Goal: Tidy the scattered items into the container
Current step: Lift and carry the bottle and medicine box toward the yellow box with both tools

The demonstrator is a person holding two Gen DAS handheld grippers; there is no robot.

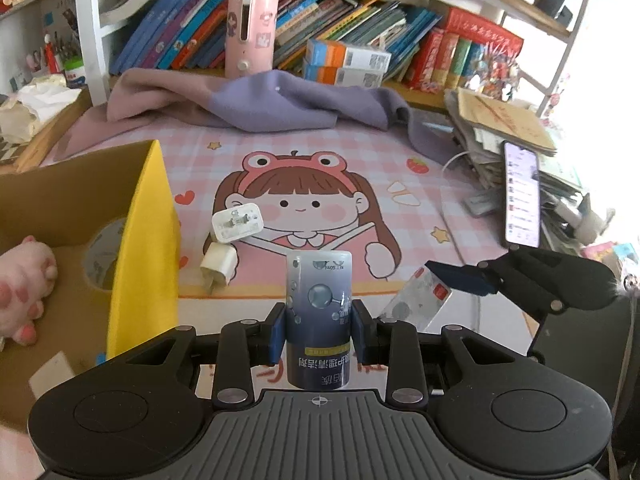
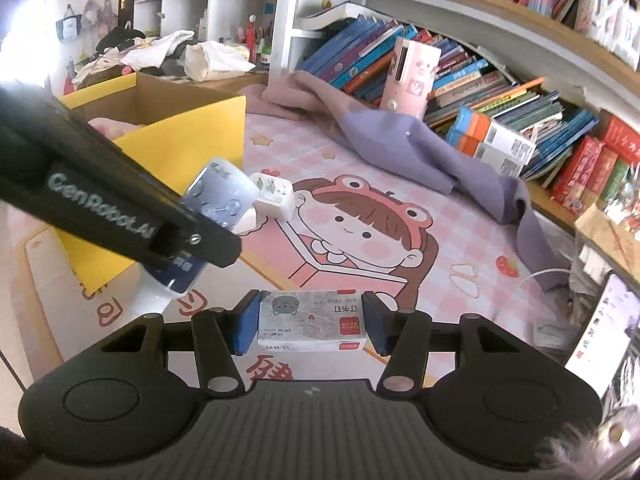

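My left gripper [image 1: 319, 334] is shut on a small blue-and-white cleaner bottle [image 1: 319, 312], held off the desk; the same bottle [image 2: 218, 200] shows in the right wrist view under the left gripper's black arm. My right gripper [image 2: 311, 326] is shut on a flat white staple box [image 2: 311, 322] with a red label, also seen at the tip of the right gripper as the staple box [image 1: 416, 300]. Two white plug chargers [image 1: 230, 240] lie on the cartoon desk mat, beside the yellow-edged cardboard box [image 1: 140, 240]. A pink plush toy [image 1: 24, 288] sits inside the box.
A purple cloth [image 1: 280, 100] lies along the back of the mat, in front of a row of books and a pink cylinder [image 1: 250, 36]. A lit phone [image 1: 520, 196] leans on a paper stack at the right. The cardboard box [image 2: 188, 136] stands at the mat's left.
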